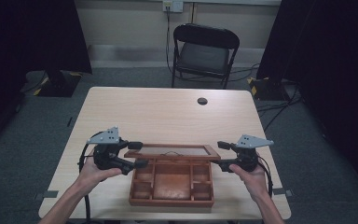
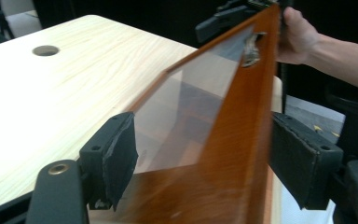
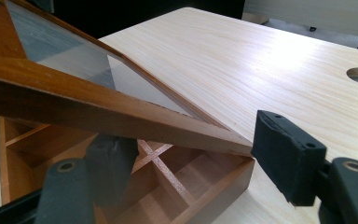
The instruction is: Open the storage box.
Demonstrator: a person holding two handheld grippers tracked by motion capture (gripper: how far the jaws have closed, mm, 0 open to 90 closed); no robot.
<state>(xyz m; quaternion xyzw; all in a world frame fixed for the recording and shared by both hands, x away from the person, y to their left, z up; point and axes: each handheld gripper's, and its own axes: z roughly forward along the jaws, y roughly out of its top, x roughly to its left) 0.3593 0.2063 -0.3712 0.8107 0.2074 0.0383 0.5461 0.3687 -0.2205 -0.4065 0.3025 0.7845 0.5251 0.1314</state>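
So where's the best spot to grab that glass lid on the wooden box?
Grip the lid by its short wooden end rails, one gripper from each side, jaws across the frame's thickness. The glass pane is smooth, the lid stands raised over the box, and both ends are free.

No writing, label, brand, number or sign can be read on anything pictured.
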